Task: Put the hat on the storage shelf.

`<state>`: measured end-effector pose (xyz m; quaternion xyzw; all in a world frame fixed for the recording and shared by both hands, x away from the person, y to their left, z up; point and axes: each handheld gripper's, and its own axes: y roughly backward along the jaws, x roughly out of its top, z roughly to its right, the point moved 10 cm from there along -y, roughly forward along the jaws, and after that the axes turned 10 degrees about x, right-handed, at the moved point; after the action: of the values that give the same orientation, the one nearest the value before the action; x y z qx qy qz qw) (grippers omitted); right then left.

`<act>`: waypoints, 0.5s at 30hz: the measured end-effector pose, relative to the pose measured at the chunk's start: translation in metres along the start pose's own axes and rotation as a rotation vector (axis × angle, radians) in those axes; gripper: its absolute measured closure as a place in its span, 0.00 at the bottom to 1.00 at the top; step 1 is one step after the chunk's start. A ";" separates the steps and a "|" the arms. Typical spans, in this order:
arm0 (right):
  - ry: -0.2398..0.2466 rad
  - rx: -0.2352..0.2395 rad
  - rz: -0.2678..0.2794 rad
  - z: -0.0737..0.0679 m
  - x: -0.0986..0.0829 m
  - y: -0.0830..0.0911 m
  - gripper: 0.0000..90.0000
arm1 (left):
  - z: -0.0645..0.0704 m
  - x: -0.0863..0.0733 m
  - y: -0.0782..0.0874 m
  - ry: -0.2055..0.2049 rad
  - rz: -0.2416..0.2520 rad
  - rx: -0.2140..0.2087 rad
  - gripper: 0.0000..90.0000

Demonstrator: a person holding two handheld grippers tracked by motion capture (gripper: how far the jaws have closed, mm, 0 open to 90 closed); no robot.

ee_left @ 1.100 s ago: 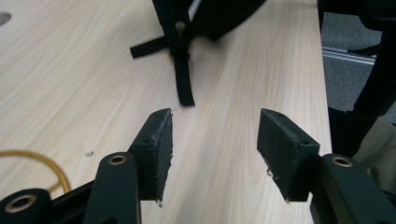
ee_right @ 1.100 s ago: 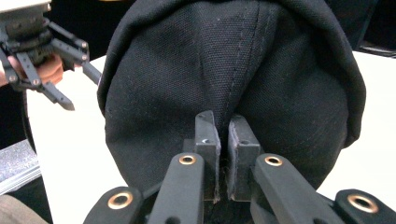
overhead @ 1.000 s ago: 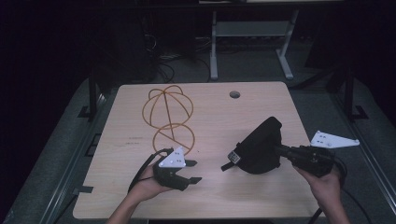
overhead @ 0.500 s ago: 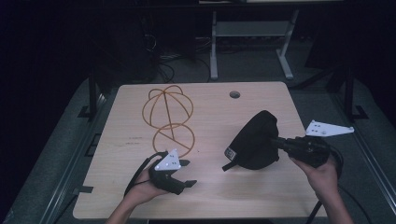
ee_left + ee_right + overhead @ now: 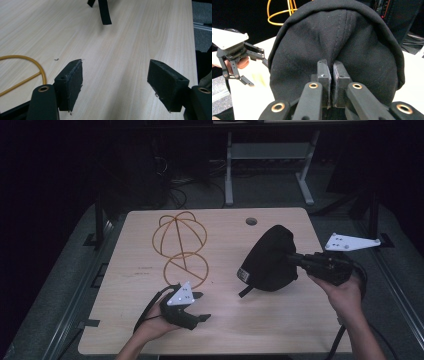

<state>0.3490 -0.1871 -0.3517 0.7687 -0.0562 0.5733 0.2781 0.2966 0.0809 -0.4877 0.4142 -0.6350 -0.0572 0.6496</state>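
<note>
A black cap (image 5: 270, 260) hangs just above the right half of the wooden table (image 5: 280, 325). My right gripper (image 5: 292, 257) is shut on its fabric from the right. In the right gripper view the jaws (image 5: 331, 65) pinch a seam of the cap (image 5: 332, 37). A yellow wire frame (image 5: 185, 254) lies on the table's left centre. My left gripper (image 5: 202, 306) rests low at the front left, open, with bare table between its pads (image 5: 72, 85). The cap's strap (image 5: 104, 12) dangles ahead of the left gripper, and the wire frame (image 5: 42, 71) curves at its left.
A round cable hole (image 5: 251, 221) sits near the table's far edge. A metal stand (image 5: 267, 155) is on the dark floor behind. The left gripper (image 5: 257, 71) shows beside the cap in the right gripper view, with the wire frame (image 5: 292, 6) behind.
My right gripper has carried the cap up and slightly away, and the cap has tipped more upright. The left gripper has hardly moved.
</note>
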 end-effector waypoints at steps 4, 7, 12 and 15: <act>0.016 0.001 0.002 -0.001 0.013 -0.001 0.96 | -0.002 0.001 0.000 -0.001 0.012 0.007 0.31; 0.027 0.008 -0.001 -0.003 0.024 -0.003 0.96 | -0.002 0.000 -0.001 0.006 0.013 0.008 0.30; 0.041 0.011 -0.003 -0.005 0.033 -0.006 0.96 | -0.001 -0.001 -0.002 0.001 0.011 0.010 0.30; 0.048 0.017 -0.009 -0.006 0.039 -0.009 0.96 | -0.001 -0.001 -0.002 -0.004 0.007 0.010 0.29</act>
<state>0.3607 -0.1673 -0.3187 0.7573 -0.0409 0.5908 0.2753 0.2979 0.0806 -0.4899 0.4153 -0.6379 -0.0525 0.6465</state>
